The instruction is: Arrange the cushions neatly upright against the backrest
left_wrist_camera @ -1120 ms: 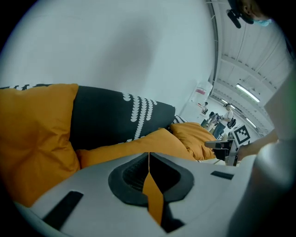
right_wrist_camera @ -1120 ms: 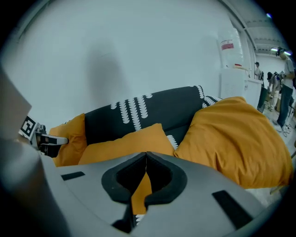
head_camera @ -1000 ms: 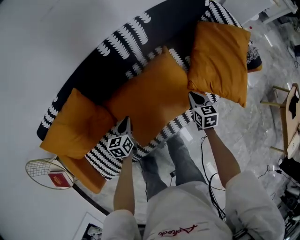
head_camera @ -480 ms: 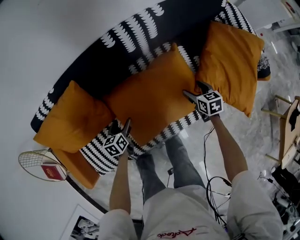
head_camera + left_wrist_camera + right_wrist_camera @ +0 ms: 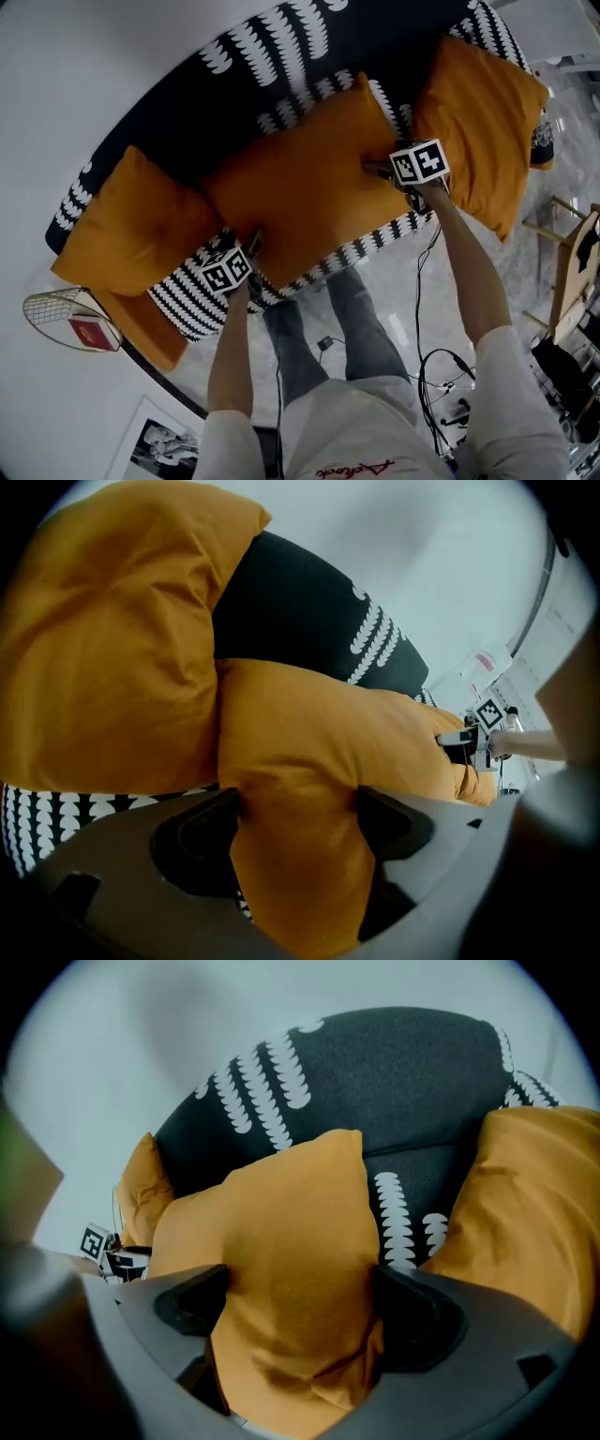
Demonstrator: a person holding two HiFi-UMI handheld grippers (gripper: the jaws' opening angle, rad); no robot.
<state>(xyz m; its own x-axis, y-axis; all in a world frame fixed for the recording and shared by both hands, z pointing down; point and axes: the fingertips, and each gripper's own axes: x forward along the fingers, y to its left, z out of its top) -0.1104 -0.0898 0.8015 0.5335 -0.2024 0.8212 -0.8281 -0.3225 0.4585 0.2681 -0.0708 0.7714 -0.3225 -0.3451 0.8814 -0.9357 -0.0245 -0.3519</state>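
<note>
Three orange cushions lean on a black sofa with white patterning [image 5: 234, 84]. The middle cushion [image 5: 300, 178] is tilted, with a left cushion [image 5: 131, 234] and a right cushion [image 5: 487, 112] beside it. My left gripper [image 5: 253, 242] stands at the middle cushion's lower left corner. Its jaws have just been opening and straddle that corner [image 5: 295, 817], spread wide. My right gripper [image 5: 377, 171] is at the cushion's right edge; its jaws have also just been opening and stand wide around the cushion's corner [image 5: 300, 1307]. The fabric fills both gaps.
A gold wire side table [image 5: 42, 314] bearing a red book [image 5: 89, 333] stands left of the sofa. A wooden chair [image 5: 572, 262] is at the right edge. Cables [image 5: 431, 366] lie on the marble floor by the person's legs [image 5: 356, 319].
Both grippers went from shut to wide open and dropped forward onto the middle cushion, the left at its lower left corner, the right at its right edge.
</note>
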